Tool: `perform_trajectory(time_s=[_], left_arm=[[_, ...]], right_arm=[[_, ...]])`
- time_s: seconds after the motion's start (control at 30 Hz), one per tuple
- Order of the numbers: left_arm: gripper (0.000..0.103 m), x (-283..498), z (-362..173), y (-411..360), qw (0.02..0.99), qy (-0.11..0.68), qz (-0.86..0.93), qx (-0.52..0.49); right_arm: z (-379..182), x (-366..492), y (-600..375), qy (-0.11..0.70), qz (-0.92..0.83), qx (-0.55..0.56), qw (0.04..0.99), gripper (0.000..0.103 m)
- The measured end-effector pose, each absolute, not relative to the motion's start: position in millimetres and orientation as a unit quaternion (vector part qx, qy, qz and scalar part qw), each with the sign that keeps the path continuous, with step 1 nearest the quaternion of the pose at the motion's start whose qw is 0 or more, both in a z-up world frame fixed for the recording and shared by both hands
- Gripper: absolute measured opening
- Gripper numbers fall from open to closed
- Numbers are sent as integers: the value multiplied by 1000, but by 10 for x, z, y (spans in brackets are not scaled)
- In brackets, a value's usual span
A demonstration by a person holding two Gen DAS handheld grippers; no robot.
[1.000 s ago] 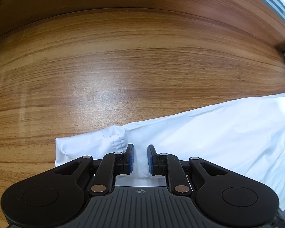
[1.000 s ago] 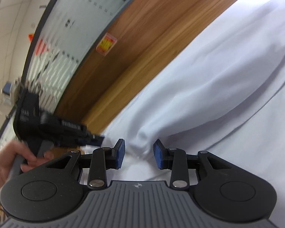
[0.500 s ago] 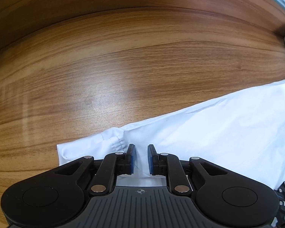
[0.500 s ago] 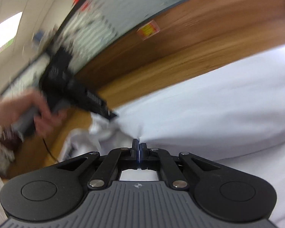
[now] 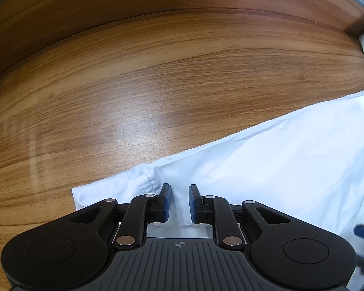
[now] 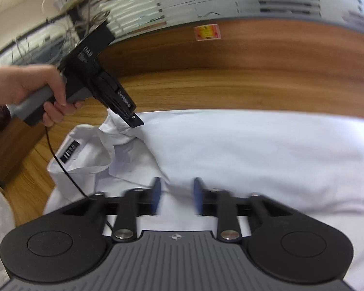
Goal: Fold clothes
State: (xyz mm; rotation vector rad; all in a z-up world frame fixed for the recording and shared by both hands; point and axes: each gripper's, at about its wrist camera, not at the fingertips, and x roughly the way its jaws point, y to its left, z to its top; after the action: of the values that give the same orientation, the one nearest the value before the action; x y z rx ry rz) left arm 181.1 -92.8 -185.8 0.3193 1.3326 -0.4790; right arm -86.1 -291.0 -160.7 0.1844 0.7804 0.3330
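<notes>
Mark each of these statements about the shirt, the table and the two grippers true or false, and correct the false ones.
1. The shirt is white. True.
2. The right gripper is clamped shut on cloth. False: it is open, and the shirt lies between its fingers.
3. The left gripper is open over the cuff end of a sleeve. True.
4. The table is glass. False: it is wood-grained.
5. A hand holds the left gripper's handle. True.
</notes>
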Motion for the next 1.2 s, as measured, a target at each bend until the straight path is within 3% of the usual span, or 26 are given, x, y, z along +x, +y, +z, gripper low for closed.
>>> perform_trajectory(time_s=[0.13, 0.17, 0.23, 0.57, 0.9, 1.0, 1.07, 1.2], left_arm=[[19, 1826, -1859, -903, 747, 613, -220, 135], [19, 1829, -1859, -896, 746, 614, -220, 132], [20, 1835, -1859, -885, 746, 616, -220, 126], [23, 1924, -1875, -853, 733, 635, -224, 96], [23, 1951, -1877, -812, 729, 641, -225, 85], [23, 1943, -1882, -839, 731, 637, -226, 94], [23, 1933, -1889, -872, 732, 633, -227, 104], [23, 1880, -1887, -923, 737, 622, -232, 131]], right_arm=[[-1694, -698, -2551, 375, 135, 10, 917, 43], [-1710, -656, -2449, 371, 126, -13, 920, 53], [-1742, -572, -2245, 362, 108, -58, 924, 63], [-1925, -131, -1393, 328, 120, -285, 893, 63], [-2113, 46, -1014, 307, 161, -414, 841, 40], [-2156, 33, -1006, 308, 156, -437, 831, 30], [-2181, 17, -1017, 311, 152, -445, 826, 18], [-2230, -103, -1065, 308, 140, -464, 819, 12]])
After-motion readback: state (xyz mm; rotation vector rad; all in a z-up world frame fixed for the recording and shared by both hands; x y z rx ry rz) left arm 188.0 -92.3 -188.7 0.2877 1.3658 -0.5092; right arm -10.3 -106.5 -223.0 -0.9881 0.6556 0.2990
